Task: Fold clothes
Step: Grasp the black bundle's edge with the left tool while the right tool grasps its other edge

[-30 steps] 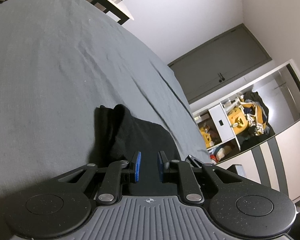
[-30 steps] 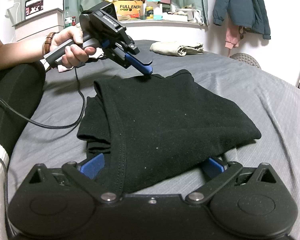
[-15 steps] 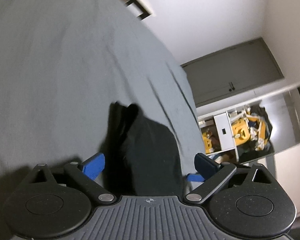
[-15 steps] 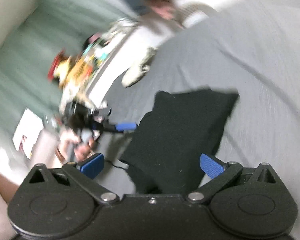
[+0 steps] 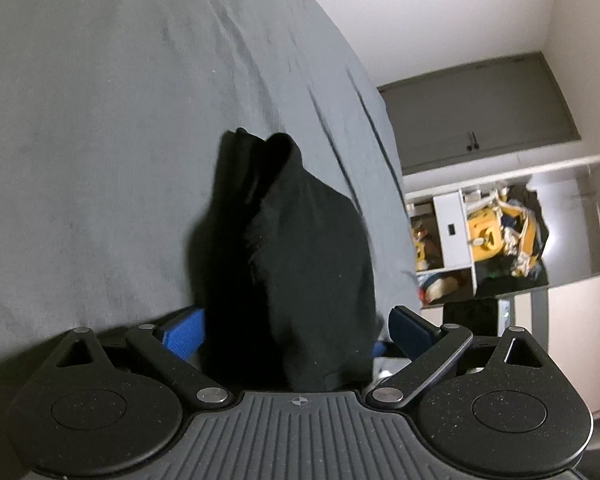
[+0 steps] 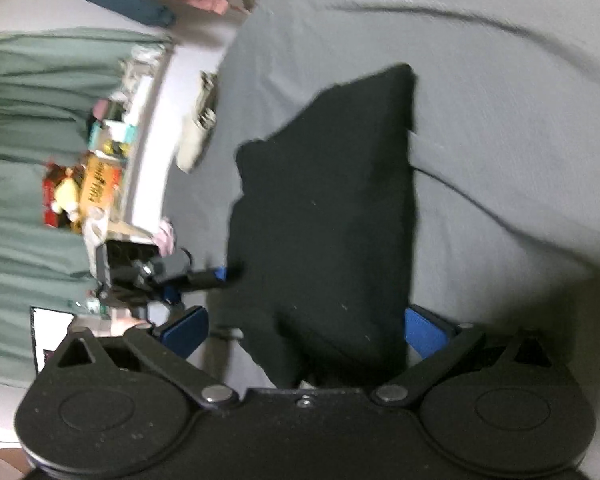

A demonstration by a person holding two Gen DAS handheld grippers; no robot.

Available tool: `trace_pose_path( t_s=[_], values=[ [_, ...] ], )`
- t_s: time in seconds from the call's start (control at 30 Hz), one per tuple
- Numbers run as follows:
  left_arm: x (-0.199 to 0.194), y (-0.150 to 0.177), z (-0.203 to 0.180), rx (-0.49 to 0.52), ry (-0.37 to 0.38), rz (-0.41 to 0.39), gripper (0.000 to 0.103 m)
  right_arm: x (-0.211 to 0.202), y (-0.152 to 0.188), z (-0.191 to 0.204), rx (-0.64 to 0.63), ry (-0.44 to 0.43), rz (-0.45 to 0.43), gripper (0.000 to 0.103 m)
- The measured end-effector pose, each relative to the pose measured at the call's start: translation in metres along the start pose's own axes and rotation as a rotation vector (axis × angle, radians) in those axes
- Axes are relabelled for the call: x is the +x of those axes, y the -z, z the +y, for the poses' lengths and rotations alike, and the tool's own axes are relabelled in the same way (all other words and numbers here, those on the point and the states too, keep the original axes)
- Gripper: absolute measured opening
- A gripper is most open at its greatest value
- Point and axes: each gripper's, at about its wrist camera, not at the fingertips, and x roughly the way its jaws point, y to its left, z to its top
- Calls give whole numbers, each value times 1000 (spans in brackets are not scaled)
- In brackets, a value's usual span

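A folded black garment (image 5: pixel 300 260) lies on the grey bedsheet (image 5: pixel 80 120). In the left wrist view my left gripper (image 5: pixel 296 330) is open, and the near end of the garment lies between its blue pads (image 5: pixel 182 332). The right wrist view is rolled sideways. There the same black garment (image 6: pixel 328 220) lies between the wide-apart fingers of my open right gripper (image 6: pixel 306 330). The left gripper (image 6: pixel 216 276) shows at the garment's left edge, its tip touching the cloth.
A thin black cable (image 6: pixel 460 192) runs over the sheet right of the garment. A beige folded garment (image 6: pixel 198 136) lies by a cluttered ledge (image 6: pixel 100 176) and a green curtain (image 6: pixel 28 100). Grey closet doors (image 5: pixel 476 120) and an open shelf (image 5: pixel 492 232) stand beyond the bed.
My left gripper has opened from shut and now straddles the garment's end. The right gripper has rolled sideways and risen over the garment, staying open.
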Motion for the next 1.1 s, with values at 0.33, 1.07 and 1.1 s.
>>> trace_pose_path(
  t_s=[0.33,1.07,1.1],
  values=[
    [15,8,-14,63,4,-44,86,-2,-4,-8,79,-45,-62,103],
    [-25,-12,-70,308,-108,-275,19,-16,-29,85,-168,211,-65,19],
    [-30,-15,-71,304,-91,-294,19,-17,-34,98,-203,236,-57,19]
  ],
)
